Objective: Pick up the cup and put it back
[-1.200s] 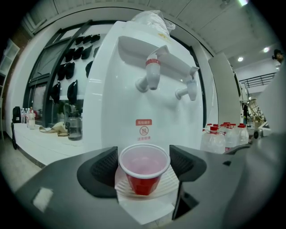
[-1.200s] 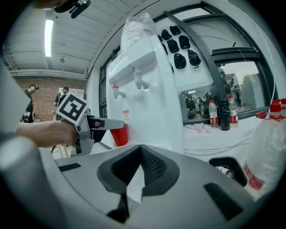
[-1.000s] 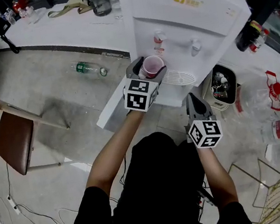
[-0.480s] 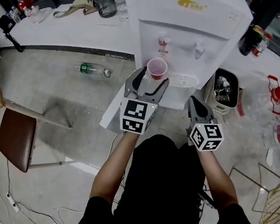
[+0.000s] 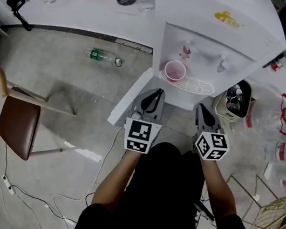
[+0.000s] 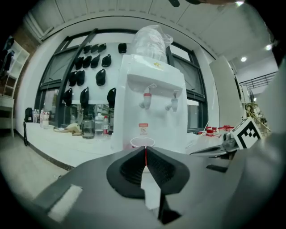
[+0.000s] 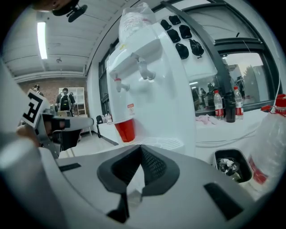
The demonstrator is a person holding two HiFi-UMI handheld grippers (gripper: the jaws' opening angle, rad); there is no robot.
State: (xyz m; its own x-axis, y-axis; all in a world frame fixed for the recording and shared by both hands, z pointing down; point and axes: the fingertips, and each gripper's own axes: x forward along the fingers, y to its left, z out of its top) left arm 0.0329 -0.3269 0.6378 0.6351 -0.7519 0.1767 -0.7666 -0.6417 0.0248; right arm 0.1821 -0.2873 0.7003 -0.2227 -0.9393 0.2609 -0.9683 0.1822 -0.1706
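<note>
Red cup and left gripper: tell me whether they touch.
Apart. The head view shows bare white ledge between the left gripper and the red cup on the drip tray; its jaws have just closed on nothing.

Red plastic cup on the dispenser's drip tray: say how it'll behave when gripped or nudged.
The red plastic cup looks thin-walled, so it probably flexes under a squeeze. It tapers to a narrow base, so a nudge may tip it. No liquid shows inside, so probably light.
</note>
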